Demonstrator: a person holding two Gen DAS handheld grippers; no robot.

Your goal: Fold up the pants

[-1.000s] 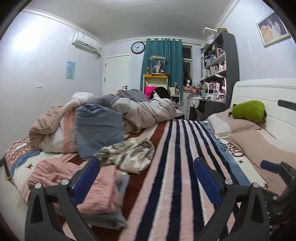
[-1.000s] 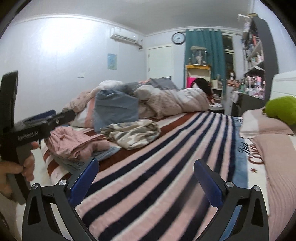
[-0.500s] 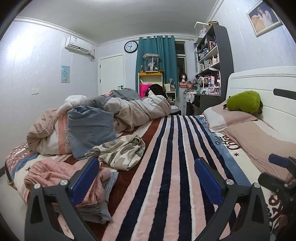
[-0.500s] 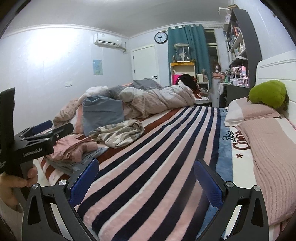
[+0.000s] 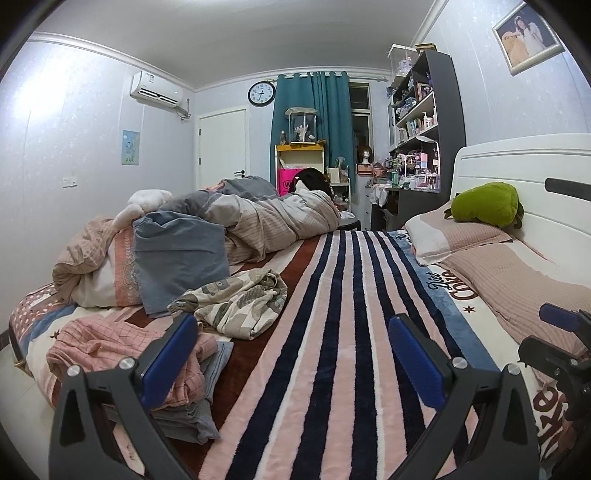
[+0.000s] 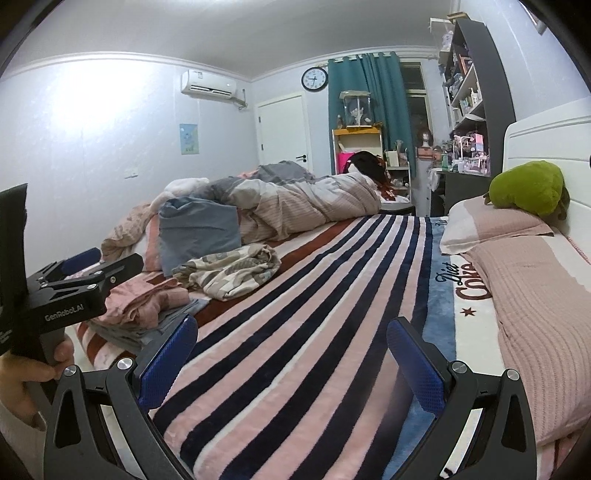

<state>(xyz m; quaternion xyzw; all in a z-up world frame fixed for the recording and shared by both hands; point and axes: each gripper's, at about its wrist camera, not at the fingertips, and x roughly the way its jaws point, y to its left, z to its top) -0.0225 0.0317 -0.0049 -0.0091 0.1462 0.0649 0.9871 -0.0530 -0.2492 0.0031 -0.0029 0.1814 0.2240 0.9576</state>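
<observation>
**Inspector:** Nearest first. The left gripper [image 5: 291,347] sits low in its frame, blue pads wide apart, nothing between them. The right gripper [image 6: 291,350] is likewise spread wide and empty above the striped blanket [image 6: 295,314].

**Clerk:** And the pants?

**Inspector:** I judge them to be the crumpled patterned garment [image 5: 236,306] left of centre, lying loose on the blanket, clear of both grippers. Whether it is truly pants cannot be confirmed from its bunched shape. Nearer, at lower left, a stack of folded clothes [image 5: 125,354] with a pink checked piece on top.

**Clerk:** Handling?

**Inspector:** Judged light, thin and limp; it should drape and slide easily. The gathered hem at its left edge looks like the best grip, one gripper at each end, to shake it flat.

**Clerk:** Beyond?

**Inspector:** A heaped quilt [image 5: 266,221] mid-frame; pillow [image 5: 461,236] and green plush toy [image 5: 484,203] at right; clock [image 5: 261,93] on the far wall.

**Clerk:** Differences between views?

**Inspector:** The right view alone shows a hand [image 6: 33,373] gripping the left tool's handle. The left view alone shows the framed picture [image 5: 528,35] at upper right.
</observation>
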